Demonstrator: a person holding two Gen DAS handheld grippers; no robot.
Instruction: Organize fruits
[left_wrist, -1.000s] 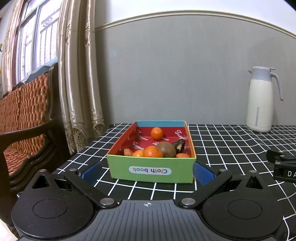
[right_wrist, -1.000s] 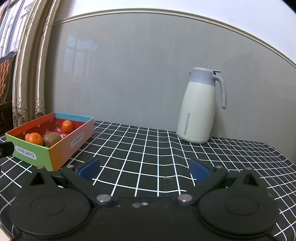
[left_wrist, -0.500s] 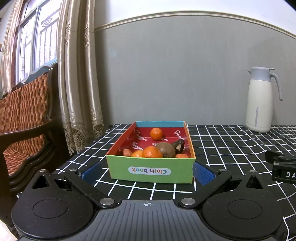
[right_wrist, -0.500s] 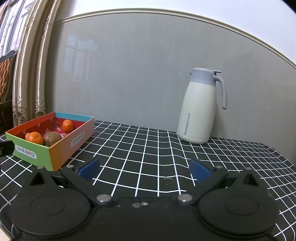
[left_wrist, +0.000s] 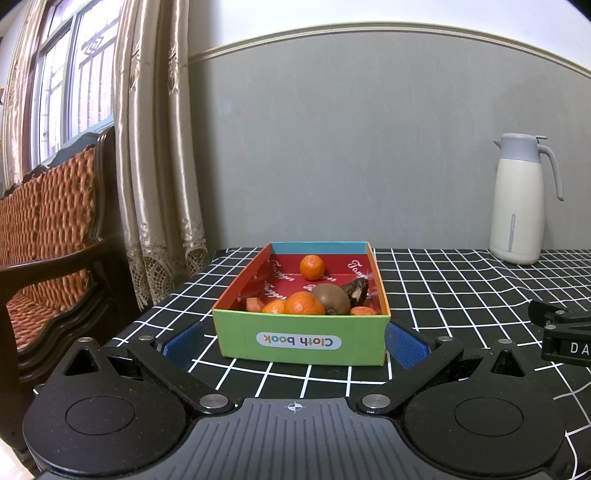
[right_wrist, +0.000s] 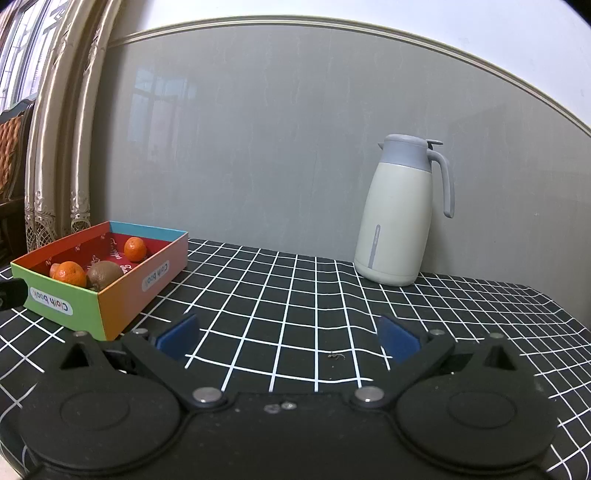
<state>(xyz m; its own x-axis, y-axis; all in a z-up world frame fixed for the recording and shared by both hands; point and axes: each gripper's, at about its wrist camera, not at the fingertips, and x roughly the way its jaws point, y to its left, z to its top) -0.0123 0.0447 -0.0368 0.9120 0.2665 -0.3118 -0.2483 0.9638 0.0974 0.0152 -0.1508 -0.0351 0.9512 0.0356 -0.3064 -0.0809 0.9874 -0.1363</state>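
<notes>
Claw on our left (left_wrist: 295, 341) sits spread wide and empty, its blue pads (left_wrist: 183, 343) flanking the near green wall of the shallow multicoloured cardboard box labelled "Cloth book" (left_wrist: 299, 341), which rests on the black desk with the white grid cloth (left_wrist: 443, 288). Our right claw (right_wrist: 288, 336) is spread too, pinching nothing, over bare cloth well to the right of the box.

All the fruit we can see lies inside the box: one small round orange mandarin (left_wrist: 312, 267) near the far wall, another mandarin (left_wrist: 304, 303) against the near wall, a fuzzy brown kiwi (left_wrist: 330, 299) touching it, and a dark brown piece (left_wrist: 355, 289) we cannot identify. We judge the mandarins light, with soft loose skin that dents, so we would pinch each gently across its middle. The kiwi looks firmer but bruises easily; its rough skin should grip well across the short axis. We judge the box itself light and thin-walled, likely to slide or buckle if we nudge it, so we would come in from above
</notes>
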